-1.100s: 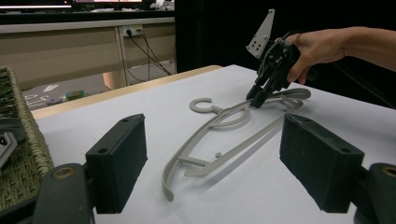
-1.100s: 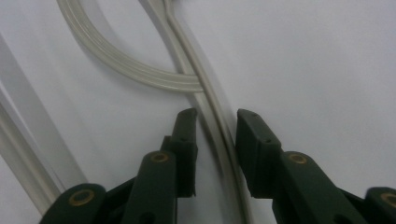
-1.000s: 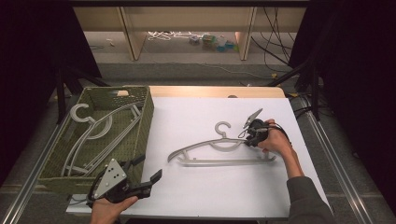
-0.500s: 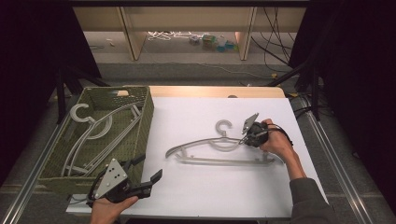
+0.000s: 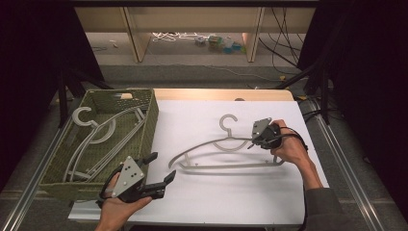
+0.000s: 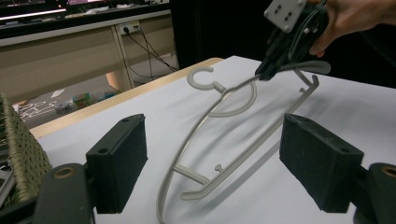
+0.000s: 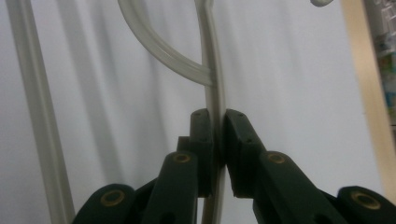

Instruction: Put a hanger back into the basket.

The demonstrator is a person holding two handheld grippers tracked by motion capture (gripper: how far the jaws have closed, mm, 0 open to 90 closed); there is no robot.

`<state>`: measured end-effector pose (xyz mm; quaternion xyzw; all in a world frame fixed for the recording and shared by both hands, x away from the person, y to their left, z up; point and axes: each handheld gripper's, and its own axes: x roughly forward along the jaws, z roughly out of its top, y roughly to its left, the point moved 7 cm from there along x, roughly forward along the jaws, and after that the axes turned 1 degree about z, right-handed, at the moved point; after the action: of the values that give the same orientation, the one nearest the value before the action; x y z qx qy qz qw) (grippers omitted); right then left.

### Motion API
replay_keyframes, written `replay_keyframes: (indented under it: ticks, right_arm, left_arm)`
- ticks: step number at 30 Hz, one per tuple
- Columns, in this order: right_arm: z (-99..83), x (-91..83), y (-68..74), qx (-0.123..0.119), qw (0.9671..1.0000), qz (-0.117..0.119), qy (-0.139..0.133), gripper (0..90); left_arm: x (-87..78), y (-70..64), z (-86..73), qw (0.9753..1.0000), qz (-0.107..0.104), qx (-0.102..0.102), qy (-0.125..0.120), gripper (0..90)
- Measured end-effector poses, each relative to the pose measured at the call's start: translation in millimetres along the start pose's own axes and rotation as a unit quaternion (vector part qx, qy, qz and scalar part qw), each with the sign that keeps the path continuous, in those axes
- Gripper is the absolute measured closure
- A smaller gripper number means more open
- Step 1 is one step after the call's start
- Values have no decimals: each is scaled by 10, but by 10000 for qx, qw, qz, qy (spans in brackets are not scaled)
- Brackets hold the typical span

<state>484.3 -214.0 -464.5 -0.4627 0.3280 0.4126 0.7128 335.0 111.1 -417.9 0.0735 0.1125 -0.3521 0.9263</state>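
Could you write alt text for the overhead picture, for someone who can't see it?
Seen from above, a person's right hand gripper is clamped on the upper arm of a pale grey plastic clothes hanger on a white tabletop. The left hand gripper rests open at the near edge, beside a green woven basket holding more grey hangers.

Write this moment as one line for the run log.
right gripper: shut on hanger arm | left gripper: open, idle near basket | hanger: on table
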Motion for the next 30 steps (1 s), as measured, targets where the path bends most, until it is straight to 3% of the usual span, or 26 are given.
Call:
replay_keyframes:
  ticks: [2,3,6,7,11,13,18,21,23,28,30]
  right_arm:
    - [25,-32,8,-18,10000,-35,-57,825]
    - [81,-129,29,-99,9998,-134,-125,825]
    - [165,-238,98,-187,9994,-145,-268,825]
    - [192,-273,128,-245,9991,-164,-309,825]
    - [230,-337,205,-301,9989,-145,-320,825]
    - [258,-404,281,-384,9984,-195,-354,825]
    - [286,-488,359,-404,9980,-151,-452,825]
    - [325,-559,422,-472,9974,-209,-494,824]
    - [341,-577,424,-587,9966,-283,-514,825]
    - [385,-615,484,-611,9962,-288,-551,824]
    - [423,-660,529,-620,9958,-235,-633,824]
  left_arm:
    - [40,-1,10,10000,-23,-12,76,229]
    - [129,1,28,9996,-35,-10,282,229]
    - [225,-16,55,9988,-101,-25,475,229]
    - [333,-53,76,9975,-206,-16,681,229]
    - [489,-110,73,9948,-365,-70,948,229]
    - [616,-125,96,9914,-481,-87,1215,229]
    - [787,-149,184,9889,-598,-232,1339,228]
    - [914,-184,231,9857,-727,-232,1504,228]
    - [957,-182,253,9849,-736,-197,1557,229]
    - [1065,-176,279,9830,-791,-304,1630,243]
    - [1143,-184,269,9799,-881,-259,1770,249]
